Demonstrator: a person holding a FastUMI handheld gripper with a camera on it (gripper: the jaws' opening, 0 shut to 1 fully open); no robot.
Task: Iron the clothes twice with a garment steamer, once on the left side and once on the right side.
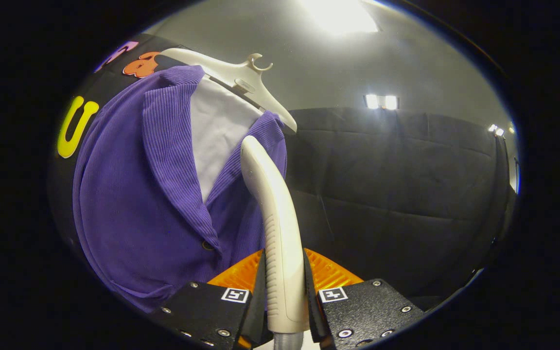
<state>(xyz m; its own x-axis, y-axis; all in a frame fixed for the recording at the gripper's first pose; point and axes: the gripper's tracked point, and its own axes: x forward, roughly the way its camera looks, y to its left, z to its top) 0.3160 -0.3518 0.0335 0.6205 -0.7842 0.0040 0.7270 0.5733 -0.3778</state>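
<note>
Steamer (272,214) clamped between gripper (284,287) fingers, long axis running up from lower centre, head tilted left. Jacket (134,204) on hanger (241,78) fills frame left; head touches its right panel.

The tool (284,287) is closed on the handle of the garment steamer (272,214), one finger pressing each side of the handle's lower part. The two fingers (259,291) stand close together, nearly parallel, with only the handle's width between them. Each finger's mount block carries a small square marker on its upper face, and the two blocks sit level with each other. The tool points forward and upward, so the gripped handle rises and curves away ahead of the fingers.
</note>
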